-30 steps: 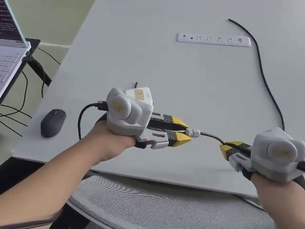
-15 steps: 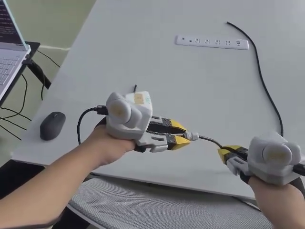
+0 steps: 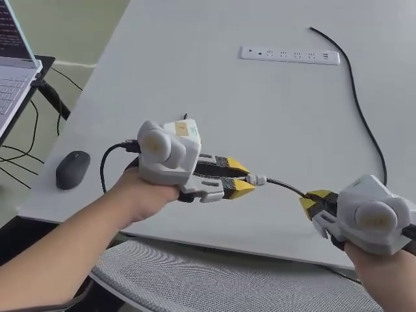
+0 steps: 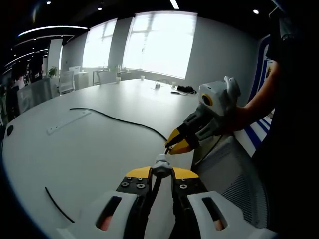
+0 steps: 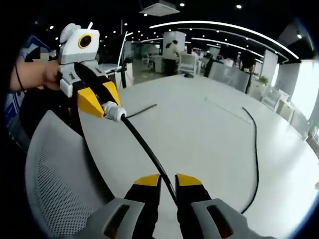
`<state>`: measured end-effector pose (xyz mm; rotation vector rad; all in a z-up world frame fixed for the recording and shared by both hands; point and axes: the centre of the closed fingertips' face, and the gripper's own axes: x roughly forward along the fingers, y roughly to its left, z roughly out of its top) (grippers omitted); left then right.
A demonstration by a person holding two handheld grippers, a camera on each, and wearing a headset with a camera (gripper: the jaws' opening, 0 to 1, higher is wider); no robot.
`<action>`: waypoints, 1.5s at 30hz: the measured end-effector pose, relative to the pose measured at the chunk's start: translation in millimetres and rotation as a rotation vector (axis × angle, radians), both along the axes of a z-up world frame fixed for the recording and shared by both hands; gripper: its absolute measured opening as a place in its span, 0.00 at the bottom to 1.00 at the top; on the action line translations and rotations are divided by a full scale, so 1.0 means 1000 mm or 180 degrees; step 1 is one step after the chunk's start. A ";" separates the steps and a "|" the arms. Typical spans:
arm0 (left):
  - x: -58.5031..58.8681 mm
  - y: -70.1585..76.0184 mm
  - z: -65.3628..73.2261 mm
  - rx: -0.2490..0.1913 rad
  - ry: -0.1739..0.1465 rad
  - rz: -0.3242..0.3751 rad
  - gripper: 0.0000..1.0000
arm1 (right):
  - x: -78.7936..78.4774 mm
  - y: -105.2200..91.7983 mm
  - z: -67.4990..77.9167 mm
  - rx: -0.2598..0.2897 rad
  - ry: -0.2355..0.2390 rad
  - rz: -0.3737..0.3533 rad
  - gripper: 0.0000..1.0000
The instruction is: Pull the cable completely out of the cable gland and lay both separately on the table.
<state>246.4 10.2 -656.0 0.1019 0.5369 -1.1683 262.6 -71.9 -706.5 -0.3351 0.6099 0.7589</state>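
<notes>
A white cable gland (image 3: 255, 180) sits clamped between the yellow tips of my left gripper (image 3: 238, 181), above the table's front edge. From the gland a black cable (image 3: 285, 186) runs right into my right gripper (image 3: 314, 203), which is shut on it. In the left gripper view the gland (image 4: 160, 164) stands between my left gripper's (image 4: 160, 174) tips, and the right gripper (image 4: 180, 142) is just beyond it. In the right gripper view the cable (image 5: 145, 145) stretches from my right gripper (image 5: 168, 182) up to the gland (image 5: 114, 110) in the left gripper (image 5: 97, 99).
A white power strip (image 3: 289, 56) lies at the table's far side, with its black cord (image 3: 361, 112) running down the right. A short black cable piece (image 3: 185, 117) lies mid-table. A mouse (image 3: 71, 169) and laptop (image 3: 13, 71) are at the left. A mesh chair (image 3: 214, 279) is below the table edge.
My left gripper with the gland has shifted slightly to the left, and a little more cable shows between the two grippers. Both grips are unchanged.
</notes>
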 end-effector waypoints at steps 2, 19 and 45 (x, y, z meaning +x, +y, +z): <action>-0.001 -0.001 -0.001 0.0021 0.0002 -0.0005 0.15 | -0.002 0.005 0.007 -0.0019 -0.0047 0.0090 0.13; -0.005 -0.005 0.001 0.0032 -0.0004 -0.0012 0.15 | -0.012 0.064 0.036 -0.0680 -0.0745 0.1250 0.04; 0.000 -0.012 0.002 -0.0006 -0.0047 -0.0035 0.14 | 0.003 0.035 0.024 -0.0225 -0.0326 0.0676 0.00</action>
